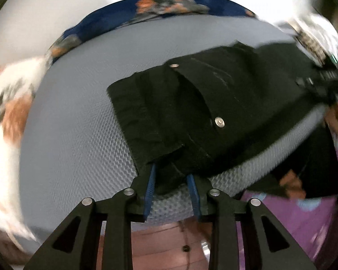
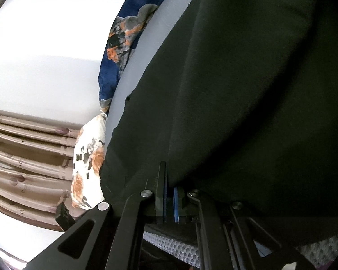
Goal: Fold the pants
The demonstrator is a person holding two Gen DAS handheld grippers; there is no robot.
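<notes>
Black pants (image 1: 191,103) lie flat on the grey textured bed (image 1: 78,117), waistband end near the left wrist camera, two metal buttons showing, legs running off to the far right

Left hand-held gripper (image 1: 172,180) – blue pads part open with a bunched flap of waistband fabric between them. Pads look beside the cloth rather than pressing it, so I read it as not clamped. Right hand-held gripper (image 2: 169,193) – jaws nearly closed on an edge of the pants, dark fabric draped over and filling most of that view

Risks:
- left grip is loose; any lift from here and the corner likely slips out, fold goes skewed
- right side pinches what looks like a thin edge – a hard pull could drag the whole garment across the bed instead of folding it
- pants sit close to the bed edge, so the near end could slide off

Around: blue floral cloth (image 1: 169,2) along the far side, white floral pillow (image 2: 90,157) at one side, purple patterned fabric (image 1: 293,220) near the right. None on the pants, though the pillow crowds one end of the bed
</notes>
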